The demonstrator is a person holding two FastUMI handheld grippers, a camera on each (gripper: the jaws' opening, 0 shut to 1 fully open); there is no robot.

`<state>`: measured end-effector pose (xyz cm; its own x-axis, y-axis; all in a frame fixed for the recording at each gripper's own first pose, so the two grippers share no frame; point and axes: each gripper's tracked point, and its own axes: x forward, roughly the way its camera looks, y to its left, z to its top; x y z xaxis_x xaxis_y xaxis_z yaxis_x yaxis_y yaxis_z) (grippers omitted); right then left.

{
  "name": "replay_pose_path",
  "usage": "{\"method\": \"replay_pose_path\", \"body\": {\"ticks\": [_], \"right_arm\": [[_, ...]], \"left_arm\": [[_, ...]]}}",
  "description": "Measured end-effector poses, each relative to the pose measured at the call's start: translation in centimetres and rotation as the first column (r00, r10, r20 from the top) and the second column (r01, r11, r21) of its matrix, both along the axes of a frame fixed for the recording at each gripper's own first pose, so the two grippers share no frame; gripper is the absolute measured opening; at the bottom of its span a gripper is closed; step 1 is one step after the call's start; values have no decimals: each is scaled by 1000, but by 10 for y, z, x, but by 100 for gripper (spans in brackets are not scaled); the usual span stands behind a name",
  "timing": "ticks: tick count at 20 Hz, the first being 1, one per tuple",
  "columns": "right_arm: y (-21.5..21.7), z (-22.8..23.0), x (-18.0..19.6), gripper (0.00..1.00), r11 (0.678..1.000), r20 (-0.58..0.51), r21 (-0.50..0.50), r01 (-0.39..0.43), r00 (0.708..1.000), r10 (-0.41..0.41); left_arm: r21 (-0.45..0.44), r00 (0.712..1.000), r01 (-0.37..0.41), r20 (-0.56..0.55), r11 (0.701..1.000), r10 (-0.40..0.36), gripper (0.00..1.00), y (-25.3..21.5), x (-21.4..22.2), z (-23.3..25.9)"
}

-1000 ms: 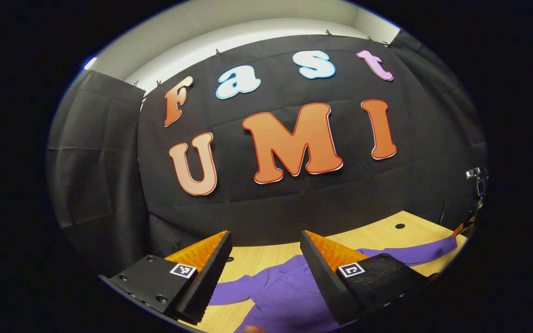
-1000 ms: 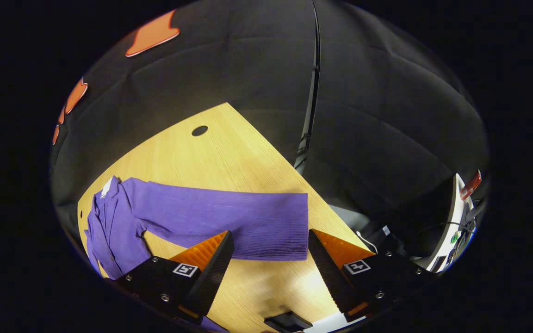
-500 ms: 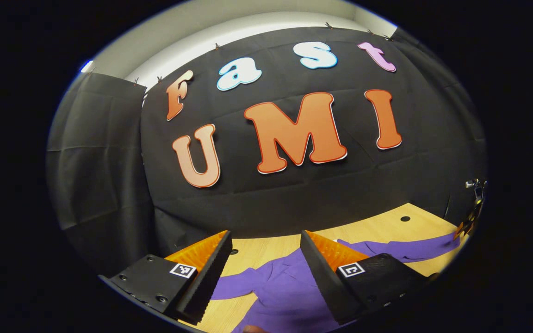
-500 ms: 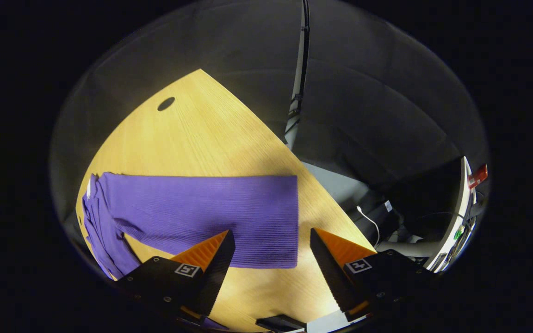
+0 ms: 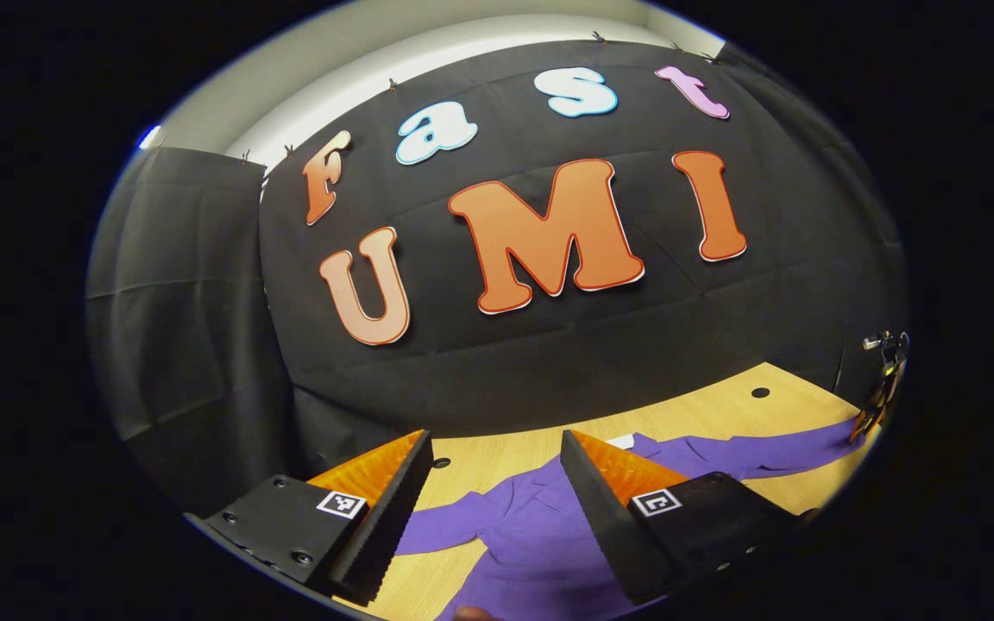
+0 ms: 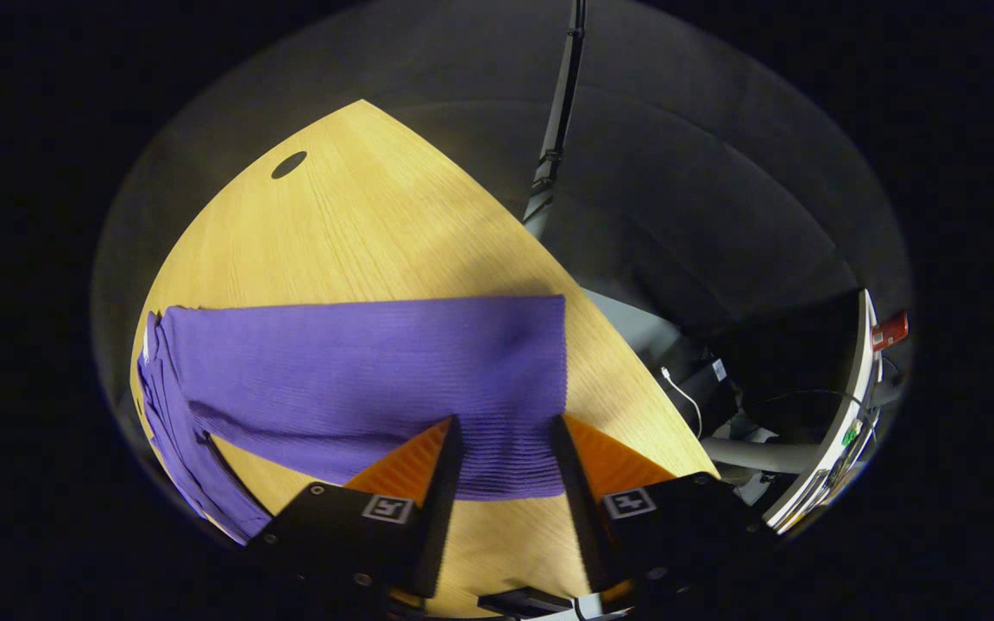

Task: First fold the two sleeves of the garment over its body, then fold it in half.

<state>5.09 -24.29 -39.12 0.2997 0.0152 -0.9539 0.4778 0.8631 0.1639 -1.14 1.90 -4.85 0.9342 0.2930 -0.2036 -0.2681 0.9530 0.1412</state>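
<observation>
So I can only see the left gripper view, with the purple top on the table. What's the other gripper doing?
Observer: The right gripper is down at the cuff end of one purple sleeve, its fingers either side of the edge.
Operator: Has it grabbed it?
Observer: Not clearly; the jaws are narrowed around the cloth, but a gap shows between them.
Operator: Is that sleeve folded?
Observer: No, it lies flat and straight across the wooden table, away from the body.
</observation>
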Motion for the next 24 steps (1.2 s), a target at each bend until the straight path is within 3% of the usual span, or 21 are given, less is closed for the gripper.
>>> {"method": "replay_pose_path", "body": {"ticks": [1, 3, 4, 5, 8, 14, 20, 24], "right_arm": [[0, -2, 0, 60, 1000, 10, -5, -5, 1000, 5], [2, -2, 4, 25, 1000, 34, -3, 7, 999, -7], [3, 0, 5, 25, 1000, 44, -7, 6, 999, -6], [3, 0, 7, 8, 1000, 53, -11, -4, 999, 4], [27, 19, 13, 4, 997, 90, 77, 18, 996, -25], [71, 96, 16, 3, 996, 211, 87, 8, 977, -26], [132, 178, 23, 3, 995, 330, 18, -95, 940, 84], [189, 223, 42, 3, 982, 397, -15, -190, 900, 180]], "left_arm": [[6, 1000, 1, -1, 1000, -1, 96, -1, 0, 1], [15, 1000, 4, -11, 1000, -4, 96, -5, -1, -1], [19, 1000, 3, -18, 1000, -3, 97, -6, -5, -2], [15, 1000, 8, -24, 1000, -8, 96, -8, -7, -5], [-7, 999, 34, -18, 999, -34, 97, -8, -12, -8], [-53, 995, 91, 35, 994, -89, 98, 33, -8, -13], [-105, 993, 104, 73, 989, -97, 100, 83, 2, -24], [-129, 997, 57, 61, 990, -50, 98, 126, -3, -41]]}}
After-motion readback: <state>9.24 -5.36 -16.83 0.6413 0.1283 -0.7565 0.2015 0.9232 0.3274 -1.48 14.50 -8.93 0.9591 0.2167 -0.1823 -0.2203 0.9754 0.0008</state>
